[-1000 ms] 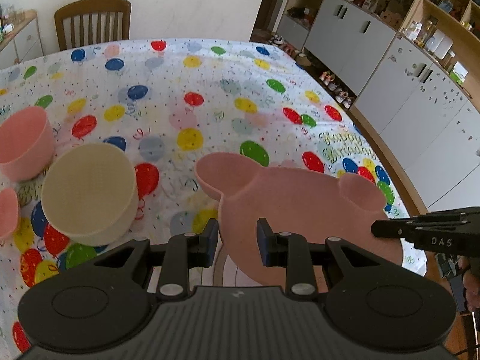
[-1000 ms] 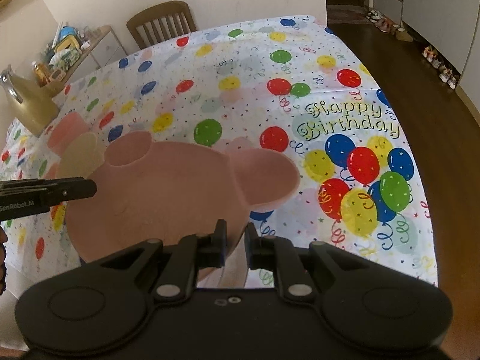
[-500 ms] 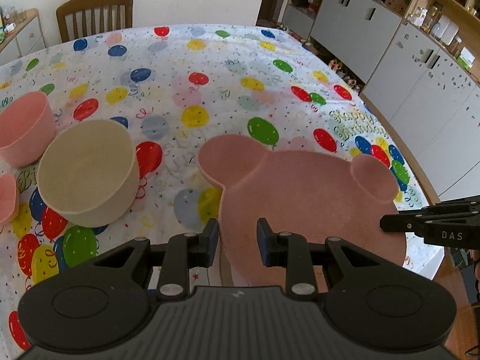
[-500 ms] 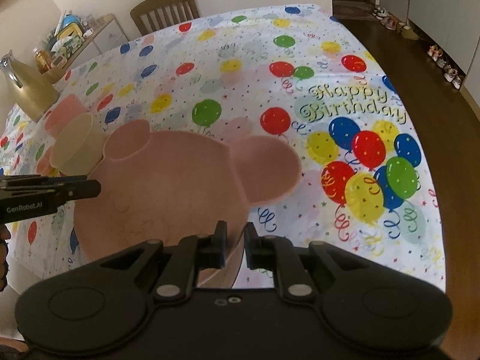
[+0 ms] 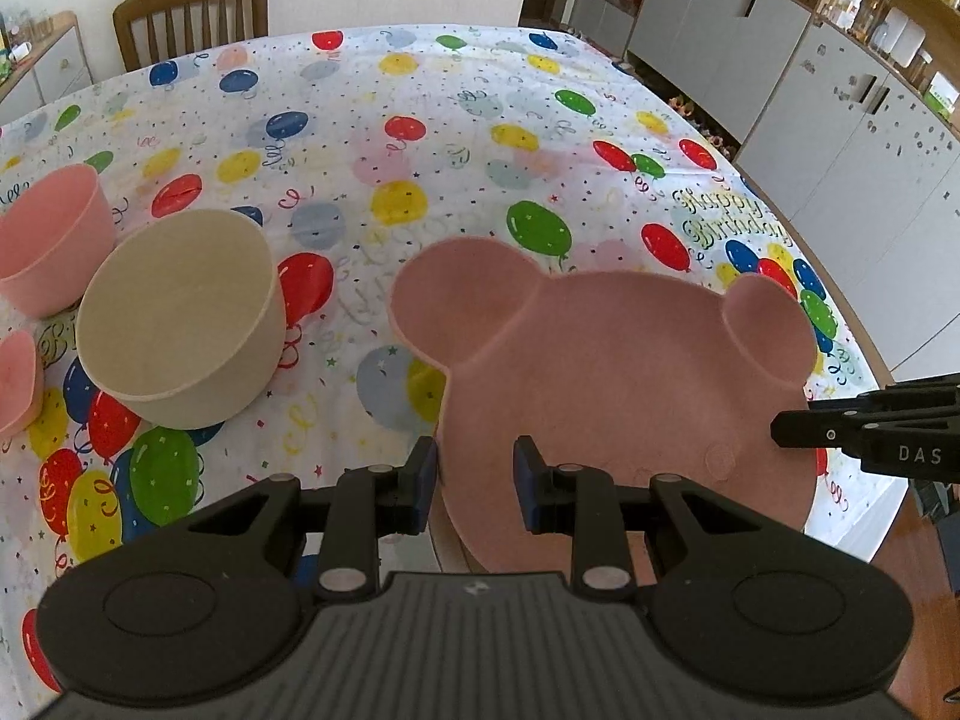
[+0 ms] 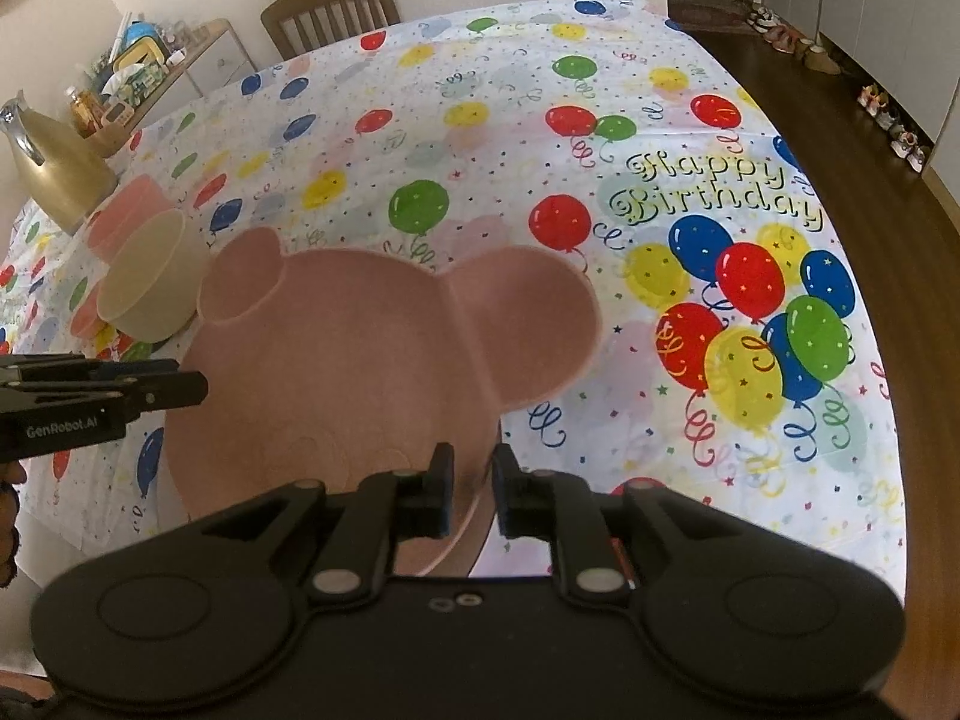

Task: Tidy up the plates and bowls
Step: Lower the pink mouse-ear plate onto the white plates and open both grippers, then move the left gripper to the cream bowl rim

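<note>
The pink bear plate [image 5: 600,372] is just right of the beige bowl [image 5: 180,312], at the near edge of the worktop [image 5: 420,120]. My left gripper [image 5: 472,468] has its jaws clenched on the rim. My right gripper [image 6: 471,480] has jaws that have just been opening, with the rim loose between them. I should let go slowly, then back straight off. I count one plate and three bowls: one beige, two pink bowls [image 5: 48,240].

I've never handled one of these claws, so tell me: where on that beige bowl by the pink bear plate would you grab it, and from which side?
Probably by the rim. The beige bowl stands upright and open on the tablecloth, and its body looks too wide for a claw. Come down from above on the rim's right, the side facing the bear plate, one finger inside the wall and one outside. Pink bowls crowd its left.
</note>
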The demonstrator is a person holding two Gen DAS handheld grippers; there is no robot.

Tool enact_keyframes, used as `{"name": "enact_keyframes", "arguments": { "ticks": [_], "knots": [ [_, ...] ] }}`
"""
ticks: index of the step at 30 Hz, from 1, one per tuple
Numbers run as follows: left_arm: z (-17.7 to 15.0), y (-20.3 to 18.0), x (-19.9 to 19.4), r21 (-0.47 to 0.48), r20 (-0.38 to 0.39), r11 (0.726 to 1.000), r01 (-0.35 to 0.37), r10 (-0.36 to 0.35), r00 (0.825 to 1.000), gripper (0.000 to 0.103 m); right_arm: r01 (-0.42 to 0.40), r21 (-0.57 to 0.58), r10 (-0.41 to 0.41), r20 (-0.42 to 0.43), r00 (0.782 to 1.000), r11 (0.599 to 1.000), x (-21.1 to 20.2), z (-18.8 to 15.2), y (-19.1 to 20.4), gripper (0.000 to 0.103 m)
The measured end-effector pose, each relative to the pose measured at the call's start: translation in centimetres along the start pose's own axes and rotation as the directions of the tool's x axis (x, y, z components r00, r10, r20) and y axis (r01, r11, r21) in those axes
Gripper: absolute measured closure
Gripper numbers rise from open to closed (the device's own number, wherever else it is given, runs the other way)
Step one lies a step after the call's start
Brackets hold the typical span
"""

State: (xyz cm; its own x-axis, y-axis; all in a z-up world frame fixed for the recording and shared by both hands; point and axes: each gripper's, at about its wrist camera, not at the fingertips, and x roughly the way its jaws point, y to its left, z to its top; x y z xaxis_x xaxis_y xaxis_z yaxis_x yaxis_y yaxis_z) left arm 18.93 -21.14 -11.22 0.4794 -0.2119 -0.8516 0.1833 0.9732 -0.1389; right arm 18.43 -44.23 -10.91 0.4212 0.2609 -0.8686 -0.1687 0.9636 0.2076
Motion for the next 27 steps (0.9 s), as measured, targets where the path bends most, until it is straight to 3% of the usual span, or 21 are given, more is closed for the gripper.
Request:
{"name": "enact_keyframes", "arguments": {
  "ticks": [10,19,25,27],
  "knots": [
    [-0.4,0.0,-1.2,0.016,0.012,1.000,0.007,-0.007,1.000,0.076,0.021,-0.002,-0.020,0.011,1.000,1.000,-1.2,-0.4,0.0,0.079],
    [-1.0,-0.2,-4.5,-0.013,0.075,0.999,0.033,-0.032,0.997,0.076,-0.028,-0.030,0.031,0.076,0.997,0.999,-3.9,-0.2,1.9,0.068],
    [-1.3,-0.3,-7.3,-0.043,0.137,0.997,0.066,-0.059,0.989,0.075,-0.067,-0.084,0.077,0.132,0.988,0.994,-5.6,0.3,4.6,0.051],
    [-1.4,-0.2,-8.0,-0.051,0.153,0.996,0.075,-0.066,0.986,0.070,-0.080,-0.095,0.094,0.151,0.984,0.992,-6.0,0.5,5.4,0.045]
  ]
}}
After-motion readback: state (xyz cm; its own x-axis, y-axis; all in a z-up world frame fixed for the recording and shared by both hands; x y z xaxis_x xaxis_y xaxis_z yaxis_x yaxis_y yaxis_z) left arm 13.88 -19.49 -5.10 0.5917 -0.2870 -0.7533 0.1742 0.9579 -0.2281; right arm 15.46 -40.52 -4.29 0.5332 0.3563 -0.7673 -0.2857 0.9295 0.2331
